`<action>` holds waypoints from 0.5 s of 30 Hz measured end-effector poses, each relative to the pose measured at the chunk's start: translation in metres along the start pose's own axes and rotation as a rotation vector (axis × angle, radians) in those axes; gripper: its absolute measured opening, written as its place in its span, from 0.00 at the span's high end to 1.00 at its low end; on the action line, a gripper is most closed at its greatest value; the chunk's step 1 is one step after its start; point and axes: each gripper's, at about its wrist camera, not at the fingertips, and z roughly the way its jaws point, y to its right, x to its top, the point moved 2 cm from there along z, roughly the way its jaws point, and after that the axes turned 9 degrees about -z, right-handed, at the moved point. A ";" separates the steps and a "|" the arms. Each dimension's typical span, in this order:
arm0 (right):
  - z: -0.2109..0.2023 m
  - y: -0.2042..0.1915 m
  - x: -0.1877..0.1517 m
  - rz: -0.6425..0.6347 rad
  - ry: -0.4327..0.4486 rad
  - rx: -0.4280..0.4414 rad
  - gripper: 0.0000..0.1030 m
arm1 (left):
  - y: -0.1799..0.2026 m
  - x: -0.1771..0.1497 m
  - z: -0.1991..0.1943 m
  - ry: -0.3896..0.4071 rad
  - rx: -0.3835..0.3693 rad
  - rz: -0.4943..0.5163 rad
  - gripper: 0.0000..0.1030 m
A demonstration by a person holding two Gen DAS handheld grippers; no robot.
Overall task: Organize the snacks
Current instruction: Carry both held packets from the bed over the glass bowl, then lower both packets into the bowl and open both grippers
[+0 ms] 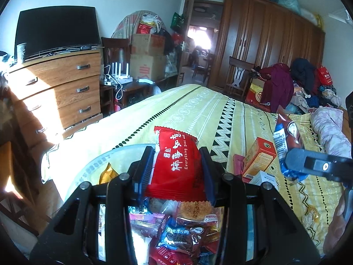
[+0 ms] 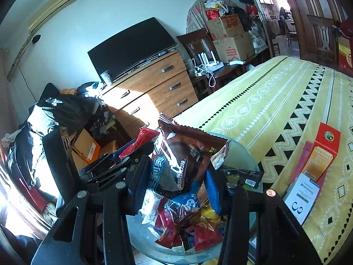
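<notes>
Beneath the left gripper (image 1: 177,172), its red snack packet (image 1: 176,165) and black frame hide much of the snack pile (image 1: 187,231) and clear bowl (image 1: 106,161). Right of it, the right gripper (image 1: 313,165) is cut off by the edge. The small print on the white box (image 2: 304,196) is unreadable.

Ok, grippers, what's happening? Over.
Left gripper shut on red pack. Right gripper shut on brown pack. Both over bowl. Nothing blocking.

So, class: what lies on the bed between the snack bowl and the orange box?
Only bare yellow bedspread between the bowl and the orange box, per the right wrist view.
</notes>
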 end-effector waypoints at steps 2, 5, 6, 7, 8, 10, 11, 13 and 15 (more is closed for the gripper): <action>0.001 -0.002 -0.003 0.003 -0.006 0.002 0.51 | -0.001 -0.001 -0.001 -0.002 -0.002 -0.003 0.59; 0.004 -0.003 -0.005 0.004 -0.011 0.005 0.51 | -0.005 0.000 0.000 -0.006 -0.005 -0.010 0.59; 0.004 -0.003 -0.005 0.004 -0.012 0.006 0.51 | -0.008 0.002 0.002 -0.007 -0.006 -0.015 0.59; 0.005 -0.003 -0.005 0.002 -0.013 0.007 0.51 | -0.010 0.002 0.002 -0.007 -0.005 -0.017 0.59; 0.005 -0.004 -0.006 0.001 -0.013 0.007 0.51 | -0.011 0.002 0.002 -0.007 -0.004 -0.018 0.59; 0.007 -0.004 -0.006 0.000 -0.015 0.010 0.51 | -0.013 0.002 0.002 -0.009 -0.004 -0.020 0.59; 0.008 -0.005 -0.006 0.000 -0.017 0.011 0.51 | -0.013 0.002 0.003 -0.010 -0.004 -0.019 0.59; 0.009 -0.005 -0.007 0.002 -0.019 0.012 0.51 | -0.013 0.001 0.004 -0.013 -0.005 -0.020 0.59; 0.011 -0.004 -0.007 0.004 -0.023 0.013 0.51 | -0.013 0.001 0.005 -0.015 -0.007 -0.020 0.59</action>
